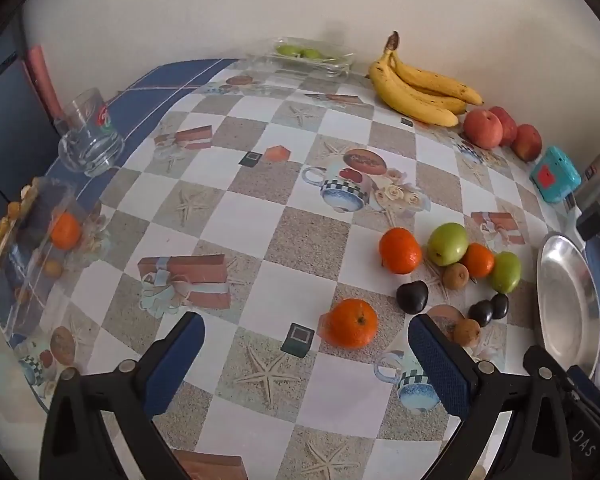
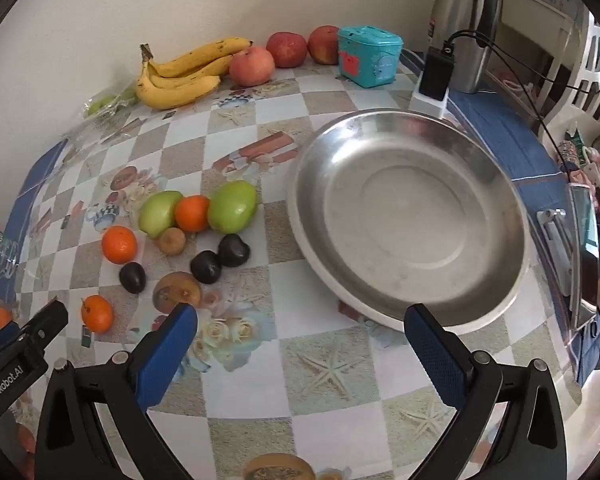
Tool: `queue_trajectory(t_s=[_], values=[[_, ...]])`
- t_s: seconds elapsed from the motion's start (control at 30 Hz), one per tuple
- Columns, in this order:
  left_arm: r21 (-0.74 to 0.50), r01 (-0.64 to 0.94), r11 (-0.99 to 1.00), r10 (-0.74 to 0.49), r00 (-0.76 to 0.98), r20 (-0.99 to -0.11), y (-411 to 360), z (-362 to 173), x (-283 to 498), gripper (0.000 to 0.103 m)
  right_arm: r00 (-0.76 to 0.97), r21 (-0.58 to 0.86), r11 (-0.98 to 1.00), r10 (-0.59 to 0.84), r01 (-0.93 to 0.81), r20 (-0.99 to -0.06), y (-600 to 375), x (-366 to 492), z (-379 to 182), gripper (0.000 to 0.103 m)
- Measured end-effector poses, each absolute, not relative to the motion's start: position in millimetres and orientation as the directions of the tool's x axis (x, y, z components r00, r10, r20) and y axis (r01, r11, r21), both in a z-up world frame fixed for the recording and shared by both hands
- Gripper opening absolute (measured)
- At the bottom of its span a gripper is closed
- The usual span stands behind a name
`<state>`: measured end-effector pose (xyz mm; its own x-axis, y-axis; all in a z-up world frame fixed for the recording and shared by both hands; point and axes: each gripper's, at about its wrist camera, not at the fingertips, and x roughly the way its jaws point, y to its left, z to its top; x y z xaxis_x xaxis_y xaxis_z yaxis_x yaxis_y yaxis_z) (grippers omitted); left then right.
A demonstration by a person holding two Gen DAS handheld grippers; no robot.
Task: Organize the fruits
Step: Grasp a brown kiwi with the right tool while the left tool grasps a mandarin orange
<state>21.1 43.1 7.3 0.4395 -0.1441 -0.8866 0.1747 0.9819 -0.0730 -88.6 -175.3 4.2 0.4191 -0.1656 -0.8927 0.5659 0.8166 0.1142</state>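
Loose fruit lies on the checked tablecloth: oranges (image 1: 351,323) (image 1: 399,251), green apples (image 1: 447,244), dark plums (image 1: 412,297) and small brown fruits (image 1: 455,276). The same cluster shows in the right wrist view, with a green apple (image 2: 233,207) and plums (image 2: 205,266) left of an empty steel dish (image 2: 408,216). My left gripper (image 1: 306,338) is open and empty, just short of the nearest orange. My right gripper (image 2: 300,326) is open and empty, in front of the dish.
Bananas (image 1: 416,88) and red apples (image 1: 483,129) lie by the back wall, beside a teal box (image 1: 555,175). A glass tray (image 1: 304,58) with green fruit, a glass mug (image 1: 90,140) and a clear box (image 1: 36,248) holding an orange stand left. A thermos (image 2: 466,20) and charger (image 2: 436,76) stand right.
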Motion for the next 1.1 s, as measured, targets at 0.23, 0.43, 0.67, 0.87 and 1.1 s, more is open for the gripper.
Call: queue_trajectory(t_s=[0.23, 0.43, 0.67, 0.87, 1.1], values=[[-0.126, 0.130, 0.983, -0.167, 0.389, -0.906, 49, -8, 30, 0.099, 0.435, 0.155, 0.849, -0.095, 0.505, -0.895, -146, -57, -2, 0.103], [-0.177, 0.115, 0.978, -0.205, 0.313, -0.928, 46, -30, 38, 0.091, 0.472, 0.240, 0.835, -0.027, 0.496, -0.881, -143, -43, -16, 0.096], [-0.229, 0.137, 0.964, -0.260, 0.279, -0.924, 37, -38, 41, 0.080, 0.463, 0.263, 0.822, -0.001, 0.506, -0.886, -151, -39, -34, 0.085], [-0.263, 0.144, 0.954, -0.293, 0.266, -0.918, 33, -41, 44, 0.068, 0.454, 0.279, 0.826, 0.032, 0.489, -0.890, -149, -35, -42, 0.064], [-0.290, 0.132, 0.948, -0.315, 0.245, -0.917, 32, -48, 46, 0.060, 0.445, 0.305, 0.829, 0.077, 0.468, -0.892, -144, -27, -49, 0.044]])
